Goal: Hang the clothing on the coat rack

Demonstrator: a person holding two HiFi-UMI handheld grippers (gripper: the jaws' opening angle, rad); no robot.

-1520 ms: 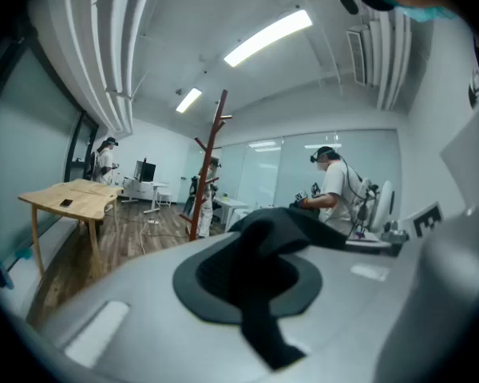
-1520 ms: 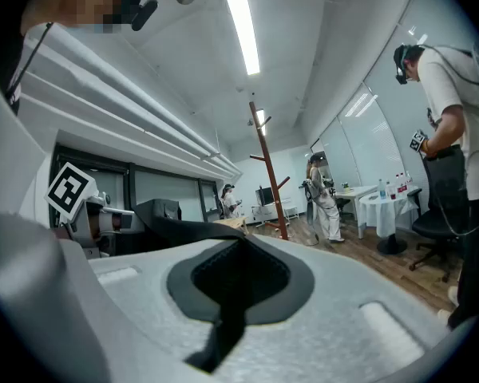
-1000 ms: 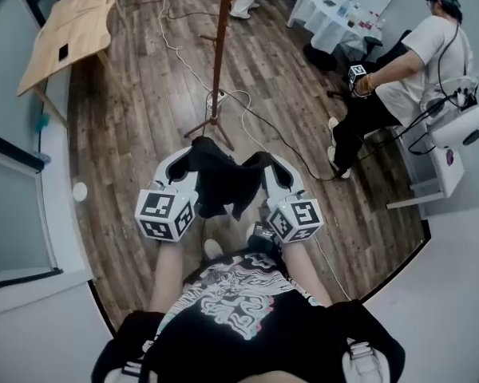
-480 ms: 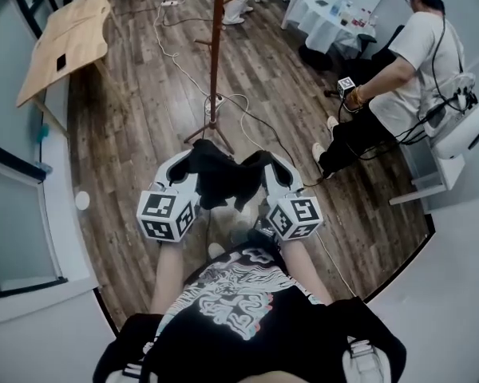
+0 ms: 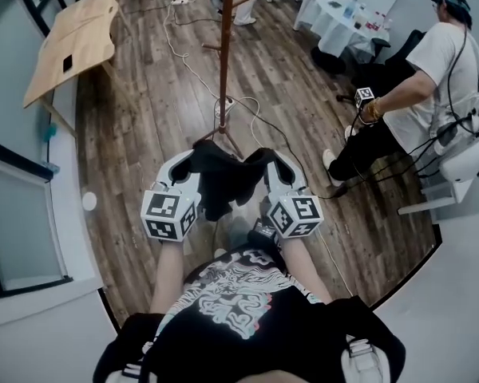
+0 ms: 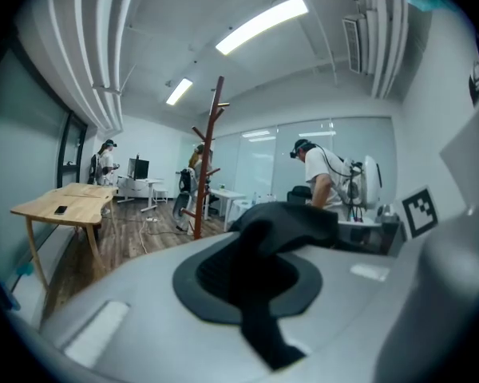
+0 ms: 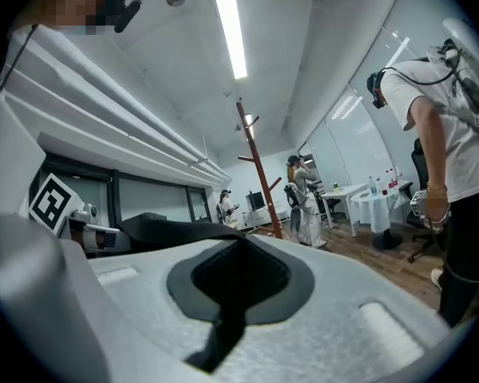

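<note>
Black clothing is pinched at centre frame by left gripper and right gripper, both closed on it, held spread for the coat rack above.

Black T-shirt with a white and teal swirl print, lower centre of head view. Dark wrist band. Left gripper and right gripper have light grey shells and dark grey oval pad insets. Each carries a black-and-white marker cube.
</note>
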